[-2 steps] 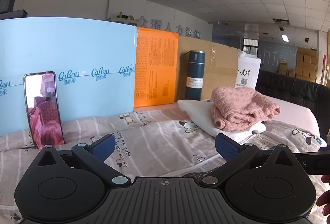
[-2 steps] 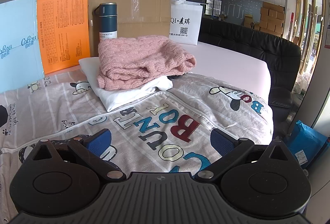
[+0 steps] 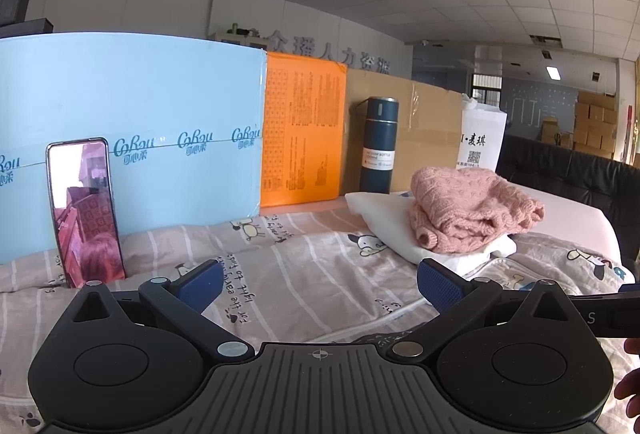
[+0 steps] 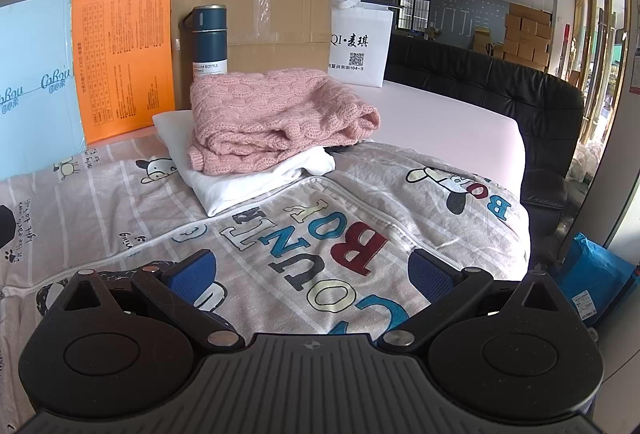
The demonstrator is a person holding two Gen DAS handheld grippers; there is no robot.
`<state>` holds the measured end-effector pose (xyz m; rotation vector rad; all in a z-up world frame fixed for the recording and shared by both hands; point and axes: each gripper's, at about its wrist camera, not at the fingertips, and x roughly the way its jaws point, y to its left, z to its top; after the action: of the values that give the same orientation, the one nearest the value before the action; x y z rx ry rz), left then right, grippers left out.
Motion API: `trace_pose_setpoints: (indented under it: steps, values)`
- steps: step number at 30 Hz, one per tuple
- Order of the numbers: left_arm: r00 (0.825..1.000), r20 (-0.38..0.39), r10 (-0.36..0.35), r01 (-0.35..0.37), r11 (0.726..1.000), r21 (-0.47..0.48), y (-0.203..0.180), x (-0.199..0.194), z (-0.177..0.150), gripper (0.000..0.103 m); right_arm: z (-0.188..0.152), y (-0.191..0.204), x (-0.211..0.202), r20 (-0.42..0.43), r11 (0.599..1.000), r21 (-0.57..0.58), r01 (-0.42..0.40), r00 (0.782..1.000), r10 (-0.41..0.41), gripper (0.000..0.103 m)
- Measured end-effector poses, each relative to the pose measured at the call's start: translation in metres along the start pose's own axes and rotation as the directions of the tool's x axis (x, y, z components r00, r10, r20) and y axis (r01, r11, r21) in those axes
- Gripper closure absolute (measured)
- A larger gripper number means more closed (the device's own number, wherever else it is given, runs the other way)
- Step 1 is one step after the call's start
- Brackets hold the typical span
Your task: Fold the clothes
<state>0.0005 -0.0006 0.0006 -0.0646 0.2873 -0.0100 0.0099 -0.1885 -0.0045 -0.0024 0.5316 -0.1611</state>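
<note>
Pink sweater point(image 4: 276, 118) folded atop white garment point(image 4: 240, 186)

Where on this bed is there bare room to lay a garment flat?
Free: printed sheet between the open right gripper and the white garment; also between the phone and that stack. Crowded: far edge, with the pink sweater, bottle and boxes.

A pink cable-knit sweater point(image 4: 276, 118) lies loosely folded on top of a folded white garment point(image 4: 248, 178), the pair stacked at the far side of the bed, slightly right of the middle. In front of them a pinkish-grey cartoon-print garment point(image 4: 320, 234) (white zip, coloured block letters, small cow figures) is spread flat and unfolded, reaching from the stack to the near edge.
</note>
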Motion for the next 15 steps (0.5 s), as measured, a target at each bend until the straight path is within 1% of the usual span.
trace_pose_setpoints:
  steps: [9,15]
  values:
    - [1.000,0.001,0.005,-0.005,1.000,0.012,0.0009,0.0013,-0.0071,0.000,-0.0010,-0.0012,0.0011,0.007,1.000,0.007,-0.014,1.000,0.014,0.000]
    - [1.000,-0.009,0.013,-0.013,1.000,0.012,-0.0004,0.0020,-0.0035,0.000,-0.0014,-0.0030,0.0036,0.006,0.999,0.026,-0.032,0.999,0.032,0.000]
